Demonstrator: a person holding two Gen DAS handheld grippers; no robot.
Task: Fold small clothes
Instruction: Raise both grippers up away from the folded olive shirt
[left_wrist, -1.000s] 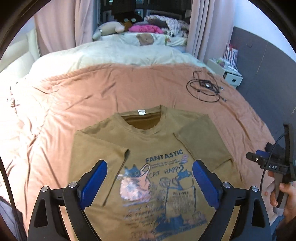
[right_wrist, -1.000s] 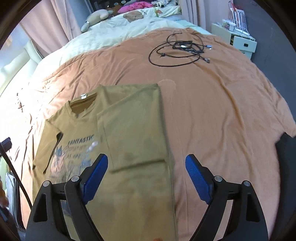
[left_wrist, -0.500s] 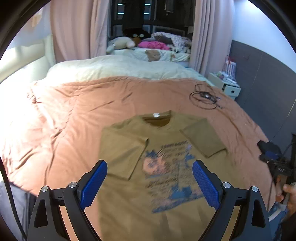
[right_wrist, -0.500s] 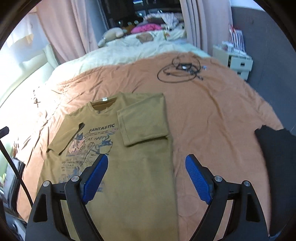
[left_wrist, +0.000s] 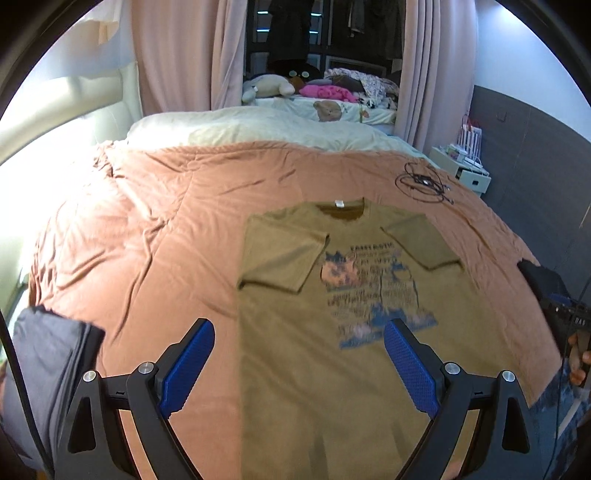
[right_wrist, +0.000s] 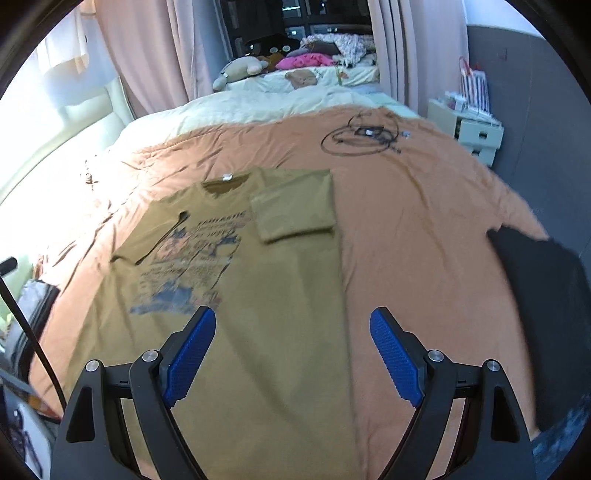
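Observation:
An olive T-shirt (left_wrist: 343, 369) with a blue cat print lies flat on the orange bedspread (left_wrist: 177, 221), both sleeves folded in over the chest. My left gripper (left_wrist: 297, 363) hangs open above the shirt's lower left part, nothing between its blue pads. In the right wrist view the same T-shirt (right_wrist: 280, 314) stretches away from me, and my right gripper (right_wrist: 291, 354) stands open above its lower right edge, holding nothing. The right gripper's black body (left_wrist: 565, 321), with a hand on it, shows at the right edge of the left wrist view.
A dark folded garment (right_wrist: 546, 295) lies on the bed's right side and a grey one (left_wrist: 44, 354) at the left edge. A black cable coil (right_wrist: 362, 138) sits far right on the bedspread. White drawers (right_wrist: 476, 133) stand beside the bed. Stuffed toys (left_wrist: 269, 86) lie beyond the cream duvet.
Both grippers have drawn back from the shirt toward its hem, still open. More of the bed and the whole shirt have come into view. The shirt has not moved.

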